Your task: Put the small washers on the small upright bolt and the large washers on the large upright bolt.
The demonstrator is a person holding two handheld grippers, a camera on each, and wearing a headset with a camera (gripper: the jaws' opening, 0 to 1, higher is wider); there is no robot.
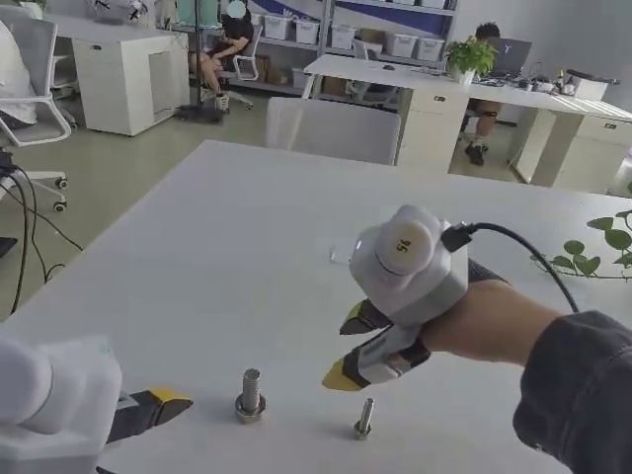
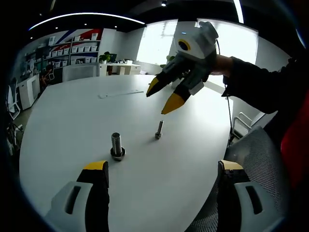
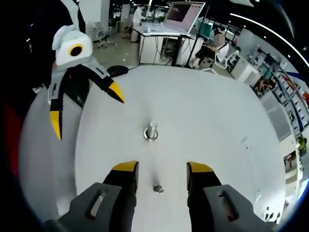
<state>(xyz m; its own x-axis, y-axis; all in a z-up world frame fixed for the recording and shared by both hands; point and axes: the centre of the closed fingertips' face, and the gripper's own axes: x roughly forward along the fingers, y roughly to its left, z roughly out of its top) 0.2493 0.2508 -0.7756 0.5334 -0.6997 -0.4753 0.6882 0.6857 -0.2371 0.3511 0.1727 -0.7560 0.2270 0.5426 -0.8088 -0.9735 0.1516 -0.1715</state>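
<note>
The large upright bolt (image 1: 251, 393) stands near the table's front edge with a ring-like base that may be a washer. The small upright bolt (image 1: 363, 418) stands to its right. My right gripper (image 1: 340, 353) hovers open and empty just above and behind the small bolt. In the right gripper view the small bolt (image 3: 157, 188) sits low between my right gripper (image 3: 162, 167) jaws, with the large bolt (image 3: 151, 131) beyond. My left gripper (image 1: 150, 409) is at the bottom left, open. In the left gripper view, my left gripper (image 2: 162, 166) faces the large bolt (image 2: 116, 145) and the small bolt (image 2: 159, 129).
The white table (image 1: 197, 257) spreads wide behind the bolts. A small clear strip (image 1: 341, 257) lies further back. A plant (image 1: 592, 252) reaches in at the right edge. A grey chair (image 1: 331, 128) stands at the far side, with desks beyond.
</note>
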